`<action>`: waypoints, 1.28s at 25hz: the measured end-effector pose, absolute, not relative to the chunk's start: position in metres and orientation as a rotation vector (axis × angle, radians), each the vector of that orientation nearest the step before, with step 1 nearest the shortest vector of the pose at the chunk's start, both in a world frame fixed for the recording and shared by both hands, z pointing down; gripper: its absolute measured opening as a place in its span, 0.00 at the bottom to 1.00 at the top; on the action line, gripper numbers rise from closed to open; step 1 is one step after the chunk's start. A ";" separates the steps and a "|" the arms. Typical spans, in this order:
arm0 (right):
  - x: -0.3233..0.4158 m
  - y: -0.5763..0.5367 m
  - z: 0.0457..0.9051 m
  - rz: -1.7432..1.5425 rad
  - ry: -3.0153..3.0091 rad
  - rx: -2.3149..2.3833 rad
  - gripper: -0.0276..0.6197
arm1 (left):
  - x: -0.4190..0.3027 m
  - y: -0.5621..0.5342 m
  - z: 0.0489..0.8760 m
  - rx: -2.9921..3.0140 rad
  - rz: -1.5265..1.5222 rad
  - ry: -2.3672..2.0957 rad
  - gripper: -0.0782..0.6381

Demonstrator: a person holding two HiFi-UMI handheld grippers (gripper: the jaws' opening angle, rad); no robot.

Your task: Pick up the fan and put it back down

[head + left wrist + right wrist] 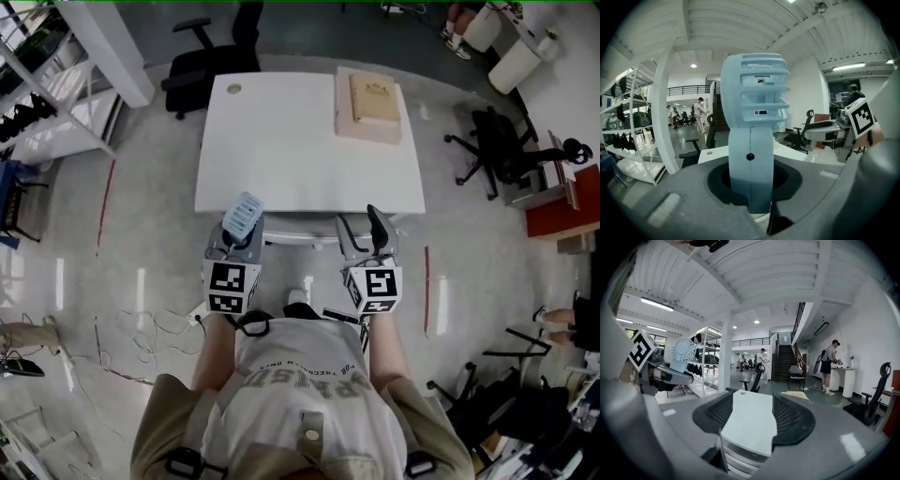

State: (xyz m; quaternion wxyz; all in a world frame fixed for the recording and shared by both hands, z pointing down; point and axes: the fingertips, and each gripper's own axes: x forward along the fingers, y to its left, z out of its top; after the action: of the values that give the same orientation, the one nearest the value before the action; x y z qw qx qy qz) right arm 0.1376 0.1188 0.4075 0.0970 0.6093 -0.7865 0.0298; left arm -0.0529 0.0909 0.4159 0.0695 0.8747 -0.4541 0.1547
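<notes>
A small light-blue hand fan (243,215) stands upright in my left gripper (238,240), which is shut on its handle. In the left gripper view the fan (756,108) fills the middle, its slotted head above the jaws and its handle pinched between the pads of the left gripper (752,183). My right gripper (361,231) is level with it at the table's near edge, open and empty. In the right gripper view, the right gripper (751,420) shows only the white table (749,423) between its jaws, with the fan (683,352) far left.
The white table (281,141) lies just ahead of both grippers. A flat beige box (370,105) lies on its far right corner. A black office chair (211,54) stands behind it, another chair (497,150) to the right, white shelving (56,103) to the left.
</notes>
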 end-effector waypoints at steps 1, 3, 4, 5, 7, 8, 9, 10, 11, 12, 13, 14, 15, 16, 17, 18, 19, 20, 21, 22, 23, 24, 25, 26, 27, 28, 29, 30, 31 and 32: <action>0.141 0.117 0.409 0.087 -2.344 1.777 0.41 | -0.046 0.091 0.417 2.623 0.465 -1.365 0.21; 0.149 0.113 0.411 0.084 -2.359 1.735 0.41 | -0.035 0.090 0.418 2.605 0.454 -1.346 0.21; 0.153 0.110 0.413 0.087 -2.362 1.727 0.41 | -0.031 0.089 0.419 2.599 0.457 -1.341 0.21; 0.157 0.107 0.414 0.097 -2.365 1.729 0.41 | -0.030 0.088 0.420 2.596 0.473 -1.346 0.21; 0.162 0.101 0.418 0.131 -2.370 1.739 0.41 | -0.031 0.084 0.421 2.598 0.524 -1.370 0.21; 0.164 0.099 0.421 0.149 -2.372 1.739 0.41 | -0.032 0.081 0.422 2.597 0.548 -1.380 0.21; 0.166 0.096 0.425 0.163 -2.373 1.734 0.41 | -0.033 0.078 0.423 2.595 0.571 -1.387 0.21; 0.167 0.092 0.428 0.173 -2.375 1.730 0.41 | -0.033 0.075 0.425 2.594 0.595 -1.390 0.21; 0.167 0.089 0.430 0.181 -2.381 1.732 0.41 | -0.033 0.072 0.428 2.593 0.617 -1.390 0.21; 0.169 0.085 0.431 0.191 -2.392 1.742 0.41 | -0.033 0.069 0.430 2.592 0.633 -1.385 0.21; 0.170 0.082 0.431 0.205 -2.404 1.756 0.41 | -0.032 0.065 0.433 2.591 0.643 -1.376 0.21; 0.171 0.078 0.432 0.218 -2.411 1.769 0.41 | -0.031 0.060 0.436 2.591 0.651 -1.365 0.21; 0.172 0.074 0.434 0.225 -2.409 1.774 0.41 | -0.030 0.055 0.438 2.593 0.660 -1.354 0.21; 0.172 0.070 0.437 0.225 -2.401 1.772 0.41 | -0.029 0.050 0.440 2.597 0.670 -1.342 0.21; 0.172 0.066 0.440 0.223 -2.390 1.766 0.41 | -0.027 0.044 0.443 2.603 0.679 -1.328 0.21; 0.174 0.063 0.442 0.222 -2.379 1.757 0.41 | -0.023 0.039 0.446 2.611 0.684 -1.309 0.21; 0.175 0.059 0.443 0.220 -2.368 1.752 0.41 | -0.019 0.033 0.448 2.620 0.685 -1.284 0.21; 0.176 0.055 0.444 0.218 -2.357 1.749 0.41 | -0.016 0.027 0.450 2.630 0.685 -1.257 0.21; 0.175 0.049 0.444 0.215 -2.348 1.751 0.41 | -0.014 0.021 0.452 2.641 0.687 -1.231 0.21; 0.173 0.043 0.443 0.214 -2.339 1.759 0.41 | -0.014 0.013 0.452 2.651 0.691 -1.208 0.21; 0.173 0.035 0.443 0.216 -2.332 1.771 0.41 | -0.013 0.005 0.453 2.662 0.697 -1.189 0.21; 0.173 0.028 0.442 0.220 -2.324 1.788 0.41 | -0.012 -0.004 0.453 2.672 0.702 -1.172 0.21; 0.173 0.020 0.442 0.224 -2.318 1.804 0.41 | -0.011 -0.013 0.454 2.682 0.706 -1.157 0.21; 0.173 0.012 0.441 0.228 -2.313 1.818 0.41 | -0.010 -0.022 0.455 2.691 0.709 -1.145 0.21; 0.173 0.004 0.442 0.228 -2.308 1.826 0.41 | -0.009 -0.031 0.455 2.699 0.711 -1.133 0.21; 0.171 -0.003 0.442 0.225 -2.302 1.829 0.41 | -0.010 -0.039 0.455 2.707 0.713 -1.123 0.21; 0.168 -0.010 0.442 0.220 -2.296 1.831 0.41 | -0.011 -0.048 0.455 2.714 0.713 -1.112 0.21; 0.166 -0.018 0.442 0.215 -2.290 1.832 0.41 | -0.013 -0.056 0.455 2.721 0.714 -1.101 0.21; 0.163 -0.025 0.442 0.213 -2.285 1.833 0.41 | -0.015 -0.065 0.455 2.727 0.714 -1.092 0.21; 0.161 -0.032 0.443 0.213 -2.280 1.835 0.41 | -0.016 -0.073 0.455 2.732 0.715 -1.083 0.21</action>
State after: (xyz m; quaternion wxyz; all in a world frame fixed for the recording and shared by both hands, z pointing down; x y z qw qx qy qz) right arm 0.1610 -0.0320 0.4428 0.1034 0.6219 -0.7729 0.0722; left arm -0.0159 -0.0728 0.4552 0.0587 0.9018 -0.3573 0.2360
